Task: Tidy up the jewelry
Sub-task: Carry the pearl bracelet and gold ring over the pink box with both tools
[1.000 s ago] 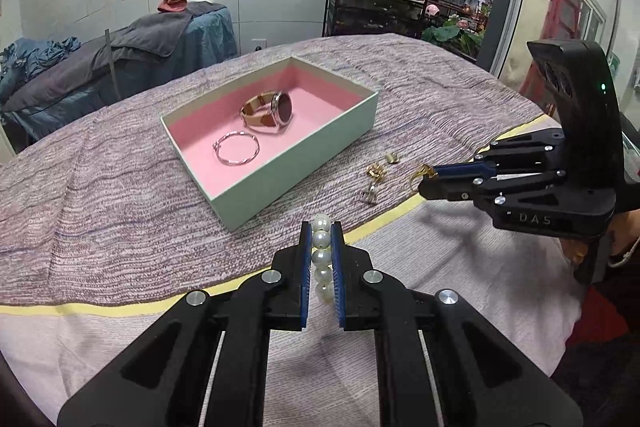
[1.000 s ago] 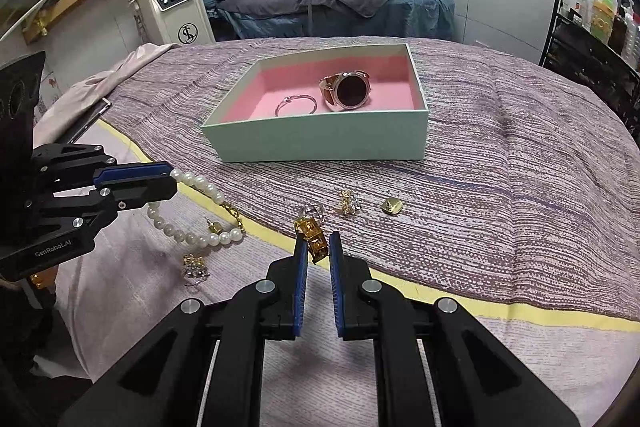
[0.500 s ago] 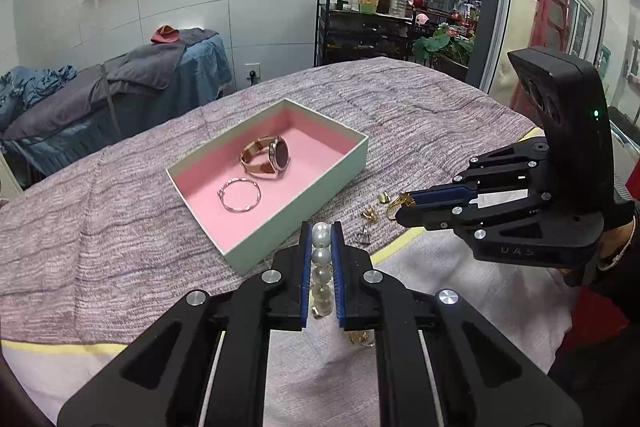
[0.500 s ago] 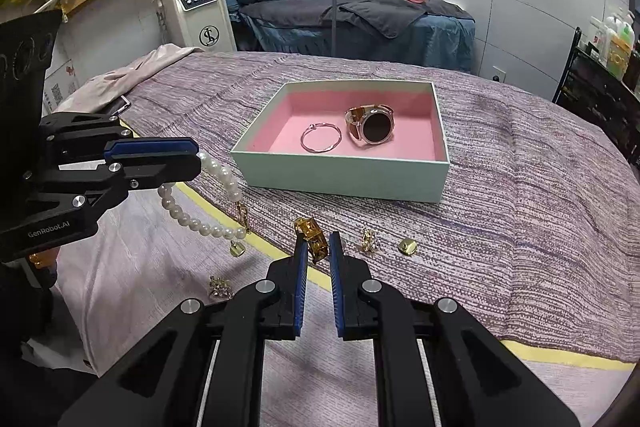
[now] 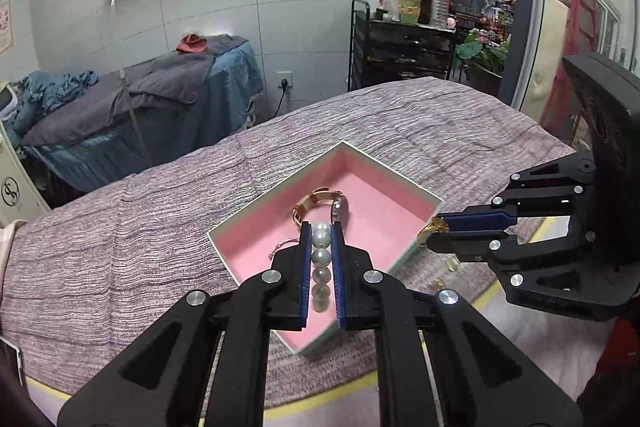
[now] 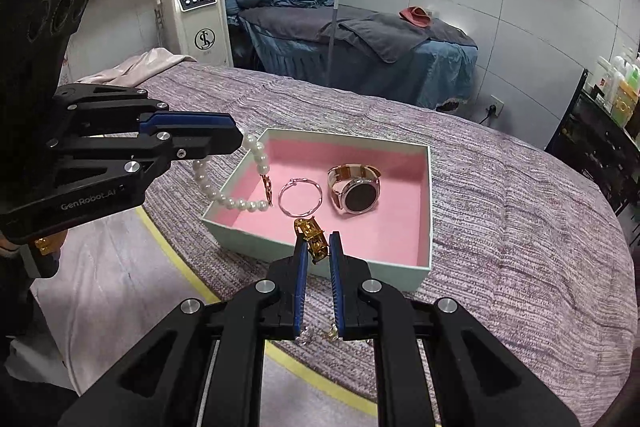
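Observation:
A mint box with pink lining (image 6: pixel 423 211) (image 5: pixel 384 203) sits on the purple bedspread and holds a rose-gold watch (image 6: pixel 354 189) (image 5: pixel 320 205) and a silver hoop (image 6: pixel 300 198). My left gripper (image 5: pixel 321 231) (image 6: pixel 236 141) is shut on a pearl bracelet (image 5: pixel 321 259) (image 6: pixel 224 197), which hangs over the box's left rim. My right gripper (image 6: pixel 318 241) (image 5: pixel 430 233) is shut on a small gold piece (image 6: pixel 311 233) (image 5: pixel 434 227), held above the box's near edge.
Small gold pieces (image 5: pixel 444 273) (image 6: pixel 318 333) lie on the bedspread near the yellow stripe (image 6: pixel 192 279). A massage bed (image 6: pixel 360 51), a white machine (image 6: pixel 196 7) and a bottle rack (image 5: pixel 404 39) stand behind.
Both grippers have risen and moved forward to the box, carrying the pearl bracelet and the gold piece. The bracelet now hangs over the box's rim.

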Motion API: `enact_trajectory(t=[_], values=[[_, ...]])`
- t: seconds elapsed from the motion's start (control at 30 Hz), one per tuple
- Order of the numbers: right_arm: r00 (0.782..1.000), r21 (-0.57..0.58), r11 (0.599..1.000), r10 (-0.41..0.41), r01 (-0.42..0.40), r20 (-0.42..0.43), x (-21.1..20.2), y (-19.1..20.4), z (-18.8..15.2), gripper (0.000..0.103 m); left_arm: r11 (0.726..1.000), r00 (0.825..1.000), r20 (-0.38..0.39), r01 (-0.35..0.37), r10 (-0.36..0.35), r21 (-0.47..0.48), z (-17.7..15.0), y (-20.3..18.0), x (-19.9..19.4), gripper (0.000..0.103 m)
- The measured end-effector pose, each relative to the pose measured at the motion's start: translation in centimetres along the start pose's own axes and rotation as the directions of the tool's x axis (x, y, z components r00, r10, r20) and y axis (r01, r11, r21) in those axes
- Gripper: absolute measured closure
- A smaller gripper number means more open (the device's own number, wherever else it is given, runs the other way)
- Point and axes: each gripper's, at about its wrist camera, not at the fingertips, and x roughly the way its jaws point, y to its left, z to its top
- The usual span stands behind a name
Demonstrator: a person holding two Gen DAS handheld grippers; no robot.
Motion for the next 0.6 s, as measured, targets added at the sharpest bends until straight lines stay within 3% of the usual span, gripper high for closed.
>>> enact_trajectory(t=[0.33,0.6], values=[[0.993,0.023,1.000,-0.010,0.013,-0.115,5.9,-1.8,1.8,0.093,0.995,0.989,-0.119,0.076,-0.084,-0.064,0.6,1.2,6.1,0.093],[0.979,-0.006,1.000,-0.004,0.003,-0.205,8.8,-1.8,2.4,0.093,0.998,0.974,-0.225,0.006,-0.021,-0.068,-0.2,2.8,10.7,0.093]])
